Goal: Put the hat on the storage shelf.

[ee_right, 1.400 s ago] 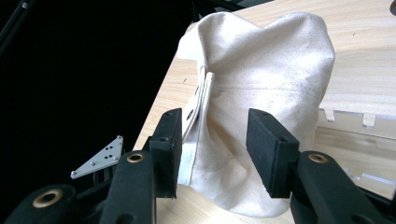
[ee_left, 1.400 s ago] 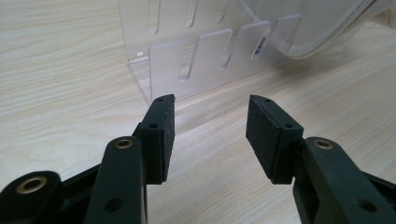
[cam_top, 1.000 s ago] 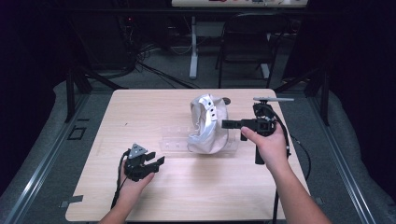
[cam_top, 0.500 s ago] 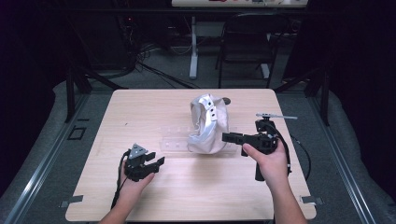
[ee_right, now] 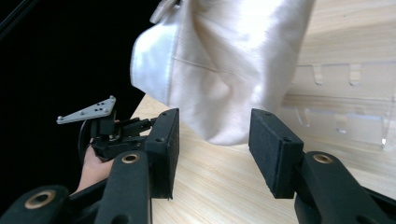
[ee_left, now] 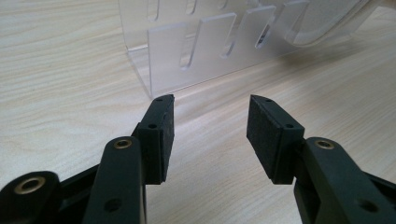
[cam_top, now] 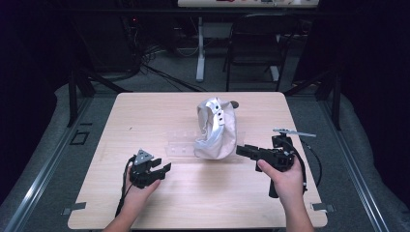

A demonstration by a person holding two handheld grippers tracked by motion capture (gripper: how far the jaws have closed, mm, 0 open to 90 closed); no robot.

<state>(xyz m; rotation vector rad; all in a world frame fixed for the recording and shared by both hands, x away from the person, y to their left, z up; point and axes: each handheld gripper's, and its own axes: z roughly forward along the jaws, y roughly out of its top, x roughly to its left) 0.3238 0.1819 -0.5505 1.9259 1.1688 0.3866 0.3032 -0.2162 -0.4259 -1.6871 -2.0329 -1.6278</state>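
Right gripper (cam_top: 244, 151) has drawn back from the white bag (cam_top: 215, 130) toward my near table (cam_top: 145, 111) edge; left gripper (cam_top: 162, 169) has stayed put. I see the bag slumped mid-table over a clear slotted rack (ee_left: 201, 46). Right jaws stand apart, empty, just short of the bag's lower edge (not touching). Left jaws also spread, empty, nearer than the rack's left end.

clear rack (ee_left: 196, 51) | top cut off | cloth (ee_right: 233, 65) | top cut off
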